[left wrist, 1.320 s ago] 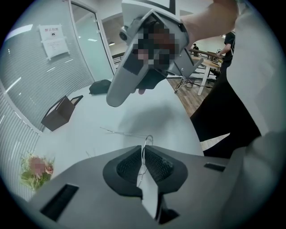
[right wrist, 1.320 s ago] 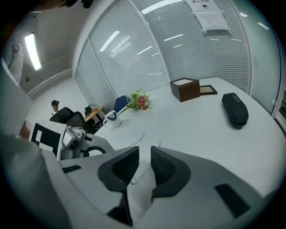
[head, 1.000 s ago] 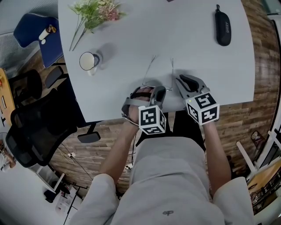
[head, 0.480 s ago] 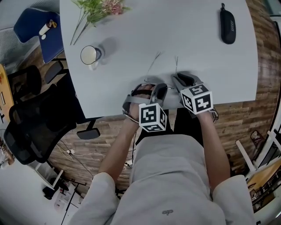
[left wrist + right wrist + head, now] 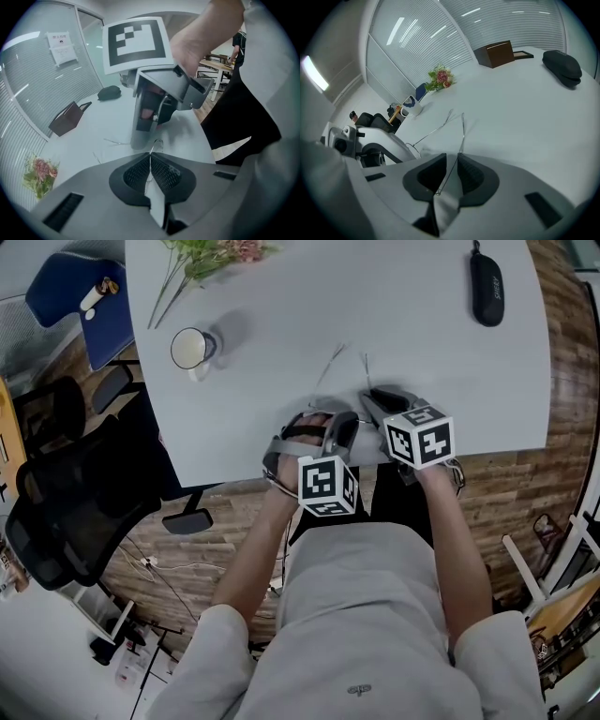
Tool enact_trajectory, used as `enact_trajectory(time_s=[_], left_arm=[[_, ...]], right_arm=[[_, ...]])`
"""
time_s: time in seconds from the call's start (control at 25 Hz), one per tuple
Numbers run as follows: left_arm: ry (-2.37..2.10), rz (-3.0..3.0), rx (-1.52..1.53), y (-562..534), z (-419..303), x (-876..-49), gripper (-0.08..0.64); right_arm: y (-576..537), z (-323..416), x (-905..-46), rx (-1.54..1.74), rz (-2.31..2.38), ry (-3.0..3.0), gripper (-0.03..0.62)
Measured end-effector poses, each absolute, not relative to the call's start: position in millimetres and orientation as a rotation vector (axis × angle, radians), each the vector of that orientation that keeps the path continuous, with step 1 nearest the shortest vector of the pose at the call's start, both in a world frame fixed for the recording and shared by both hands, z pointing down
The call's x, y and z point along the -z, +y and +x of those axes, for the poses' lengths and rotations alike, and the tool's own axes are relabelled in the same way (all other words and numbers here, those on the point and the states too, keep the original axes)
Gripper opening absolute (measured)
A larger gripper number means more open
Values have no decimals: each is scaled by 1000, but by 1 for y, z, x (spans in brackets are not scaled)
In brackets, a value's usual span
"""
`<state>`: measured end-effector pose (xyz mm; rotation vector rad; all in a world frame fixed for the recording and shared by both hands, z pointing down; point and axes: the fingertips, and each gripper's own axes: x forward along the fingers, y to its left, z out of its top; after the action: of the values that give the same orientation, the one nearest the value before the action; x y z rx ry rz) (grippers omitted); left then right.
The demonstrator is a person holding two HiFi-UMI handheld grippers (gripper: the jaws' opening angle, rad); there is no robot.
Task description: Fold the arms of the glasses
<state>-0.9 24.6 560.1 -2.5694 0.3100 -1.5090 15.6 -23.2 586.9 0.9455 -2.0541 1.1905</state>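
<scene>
Thin wire-framed glasses (image 5: 330,364) lie on the white table (image 5: 422,343) near its front edge, both arms pointing away from me. My left gripper (image 5: 328,424) is shut on the wire frame (image 5: 157,143) at the front of the glasses, with the wire pinched between its pads. My right gripper (image 5: 372,397) sits over the right arm (image 5: 462,129). That arm runs through the gap between its pads (image 5: 471,176) without being pressed, and the jaws are closing. The other arm (image 5: 433,129) stretches away to its left.
A white mug (image 5: 190,348) and a bunch of flowers (image 5: 202,254) are at the far left of the table. A black glasses case (image 5: 487,292) lies far right and a brown box (image 5: 497,52) at the back. A black office chair (image 5: 56,512) stands left of the table.
The right gripper has come down and shifted left so that its jaws now straddle the right arm of the glasses. The left gripper has kept its hold in place.
</scene>
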Motion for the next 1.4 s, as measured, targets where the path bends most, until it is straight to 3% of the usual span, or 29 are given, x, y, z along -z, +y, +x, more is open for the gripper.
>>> enact_trajectory(time_s=[0.32, 1.08, 1.4], left_arm=[[335, -2578, 1491, 23, -5, -560, 23], [314, -2547, 1498, 23, -6, -562, 23], [312, -2547, 1493, 24, -7, -561, 25]], right_arm=[[-27, 14, -588, -1320, 940, -2063, 37], [-9, -19, -593, -1514, 517, -2004, 11], [-13, -14, -590, -1377, 469, -2025, 20]])
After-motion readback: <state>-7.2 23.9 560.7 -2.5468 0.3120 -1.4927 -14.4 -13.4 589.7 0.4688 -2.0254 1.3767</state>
